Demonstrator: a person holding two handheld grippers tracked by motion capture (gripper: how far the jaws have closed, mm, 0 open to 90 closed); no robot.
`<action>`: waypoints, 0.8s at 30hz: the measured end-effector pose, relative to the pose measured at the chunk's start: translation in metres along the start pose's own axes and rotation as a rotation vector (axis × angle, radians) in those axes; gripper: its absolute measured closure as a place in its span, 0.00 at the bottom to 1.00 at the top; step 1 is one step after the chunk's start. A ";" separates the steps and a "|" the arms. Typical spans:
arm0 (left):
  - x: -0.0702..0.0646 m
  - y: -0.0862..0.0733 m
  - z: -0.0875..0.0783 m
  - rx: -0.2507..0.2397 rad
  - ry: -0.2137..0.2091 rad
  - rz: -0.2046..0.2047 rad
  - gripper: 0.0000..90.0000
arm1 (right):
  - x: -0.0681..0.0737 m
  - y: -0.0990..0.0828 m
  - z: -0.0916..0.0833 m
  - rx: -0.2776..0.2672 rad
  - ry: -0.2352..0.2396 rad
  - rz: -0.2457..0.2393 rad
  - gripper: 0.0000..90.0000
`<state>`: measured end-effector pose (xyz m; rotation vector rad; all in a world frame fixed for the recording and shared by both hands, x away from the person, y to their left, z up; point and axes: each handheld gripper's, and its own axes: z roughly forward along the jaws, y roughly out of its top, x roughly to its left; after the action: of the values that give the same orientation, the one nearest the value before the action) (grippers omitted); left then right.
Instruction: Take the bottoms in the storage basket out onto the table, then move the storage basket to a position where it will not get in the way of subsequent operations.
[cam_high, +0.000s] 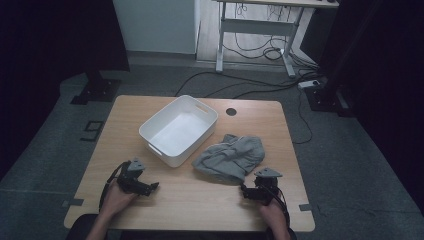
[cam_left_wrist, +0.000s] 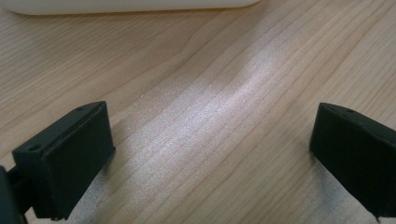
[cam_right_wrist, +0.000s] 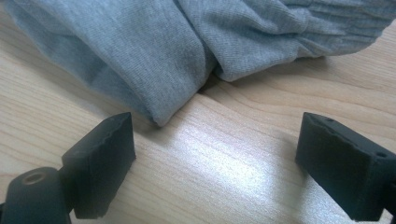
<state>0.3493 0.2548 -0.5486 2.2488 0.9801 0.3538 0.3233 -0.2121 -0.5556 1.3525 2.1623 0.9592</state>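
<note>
The white bin (cam_left_wrist: 135, 4) is cut off by the top edge.

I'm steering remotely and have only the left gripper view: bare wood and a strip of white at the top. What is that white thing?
Observer: It is the white bin, seen whole in the high view, open and empty.
Operator: Anything else on the table?
Observer: A crumpled grey cloth lies to the right of the bin.
Operator: Where is the right gripper?
Observer: The right gripper sits just short of the cloth's near edge, jaws apart and holding nothing.
</note>
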 end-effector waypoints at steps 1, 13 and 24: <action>0.000 0.000 0.000 0.001 0.004 0.001 0.00 | 0.000 0.000 0.000 0.000 0.001 0.000 0.13; -0.003 0.003 0.002 0.002 0.041 -0.039 0.00 | 0.001 0.000 0.000 0.001 0.005 -0.007 0.13; -0.004 0.008 -0.001 0.017 0.042 -0.059 0.00 | 0.002 0.000 0.000 0.000 0.007 -0.008 0.13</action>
<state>0.3504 0.2481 -0.5422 2.2307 1.0718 0.3692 0.3231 -0.2105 -0.5555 1.3418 2.1711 0.9625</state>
